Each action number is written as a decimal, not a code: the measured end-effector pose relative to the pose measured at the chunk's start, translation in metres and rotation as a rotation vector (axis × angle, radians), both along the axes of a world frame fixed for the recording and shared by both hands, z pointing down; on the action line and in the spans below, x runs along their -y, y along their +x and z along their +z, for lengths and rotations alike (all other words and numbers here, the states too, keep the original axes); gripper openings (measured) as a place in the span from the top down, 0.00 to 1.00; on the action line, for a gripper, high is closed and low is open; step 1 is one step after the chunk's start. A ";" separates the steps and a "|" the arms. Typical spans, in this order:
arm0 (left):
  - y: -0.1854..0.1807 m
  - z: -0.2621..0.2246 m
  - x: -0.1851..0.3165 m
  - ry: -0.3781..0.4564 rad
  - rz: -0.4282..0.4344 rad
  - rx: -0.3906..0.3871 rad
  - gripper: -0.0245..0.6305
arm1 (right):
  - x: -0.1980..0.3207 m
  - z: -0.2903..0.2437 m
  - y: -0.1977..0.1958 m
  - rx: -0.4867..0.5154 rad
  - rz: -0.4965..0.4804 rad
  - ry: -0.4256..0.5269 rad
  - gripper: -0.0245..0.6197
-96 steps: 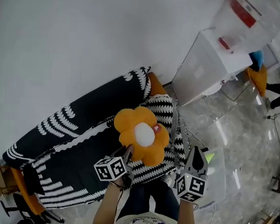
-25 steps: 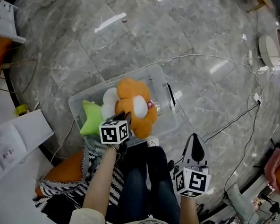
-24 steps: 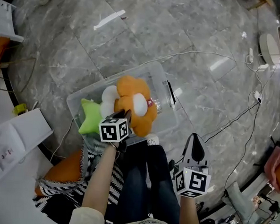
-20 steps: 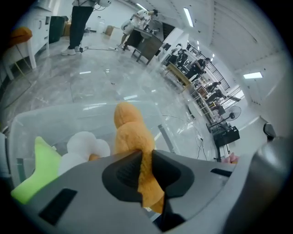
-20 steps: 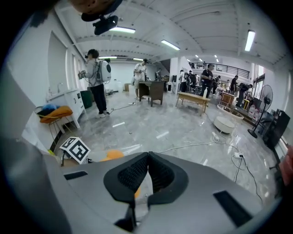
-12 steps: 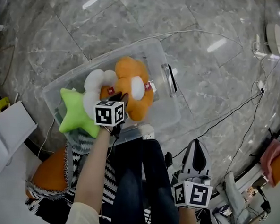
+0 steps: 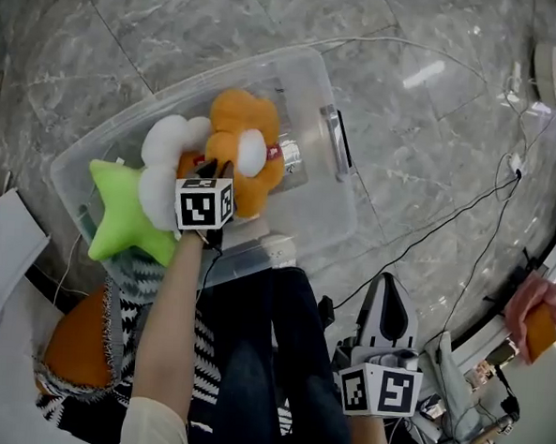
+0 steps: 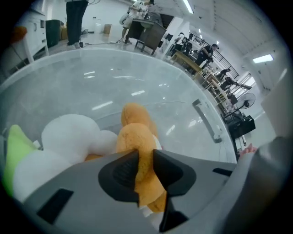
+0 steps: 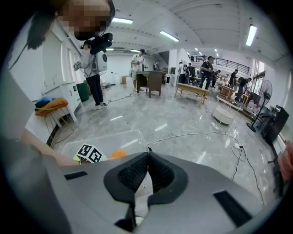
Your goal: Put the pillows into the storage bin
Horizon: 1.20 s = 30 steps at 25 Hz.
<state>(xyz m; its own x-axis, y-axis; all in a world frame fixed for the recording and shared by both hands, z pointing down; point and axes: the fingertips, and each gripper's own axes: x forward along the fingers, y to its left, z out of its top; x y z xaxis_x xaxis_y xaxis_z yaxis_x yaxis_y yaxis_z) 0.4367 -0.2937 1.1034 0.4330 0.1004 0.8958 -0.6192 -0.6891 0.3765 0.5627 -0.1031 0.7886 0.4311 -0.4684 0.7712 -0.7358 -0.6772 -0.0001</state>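
A clear plastic storage bin (image 7: 309, 201) stands on the grey marble floor. Inside it lie a green star pillow (image 7: 119, 218) and a white flower pillow (image 7: 164, 155). An orange flower pillow (image 7: 241, 154) rests on them. My left gripper (image 7: 209, 168) is down in the bin, and a petal of the orange pillow (image 8: 137, 132) fills the gap between its pads. Its jaws have just been opening, but the pads still touch the petal. My right gripper (image 7: 387, 287) hangs beside my right leg, away from the bin, shut and with nothing in it (image 9: 147, 157).
Cables (image 7: 438, 221) run across the floor right of the bin. A black-and-white throw (image 7: 133, 287) and an orange cushion (image 7: 71, 345) lie at the lower left, close to the bin's near edge. My legs (image 7: 270, 357) stand against the bin. People and tables are far off.
The left gripper has sunk into the bin with the orange pillow, which now lies on the white and green ones. The right gripper has dropped lower beside my leg.
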 end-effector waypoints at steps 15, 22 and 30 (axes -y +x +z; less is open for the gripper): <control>-0.014 -0.116 0.017 0.049 -0.113 -0.058 0.66 | 0.034 -0.056 0.001 -0.036 -0.084 0.082 0.95; -0.013 -0.285 0.024 0.197 -0.189 -0.216 0.69 | 0.052 -0.153 0.001 -0.107 -0.133 0.200 0.95; -0.036 -0.498 0.053 0.474 -0.335 -0.308 0.83 | 0.083 -0.283 -0.002 -0.159 -0.215 0.364 0.95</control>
<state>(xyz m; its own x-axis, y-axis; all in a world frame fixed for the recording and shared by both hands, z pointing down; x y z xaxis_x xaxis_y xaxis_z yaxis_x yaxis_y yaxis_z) 0.4008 -0.3471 0.6057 0.6160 -0.4591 0.6401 -0.7413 -0.6127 0.2739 0.5605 -0.1857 0.5055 0.3946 -0.7889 0.4711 -0.8697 -0.4861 -0.0856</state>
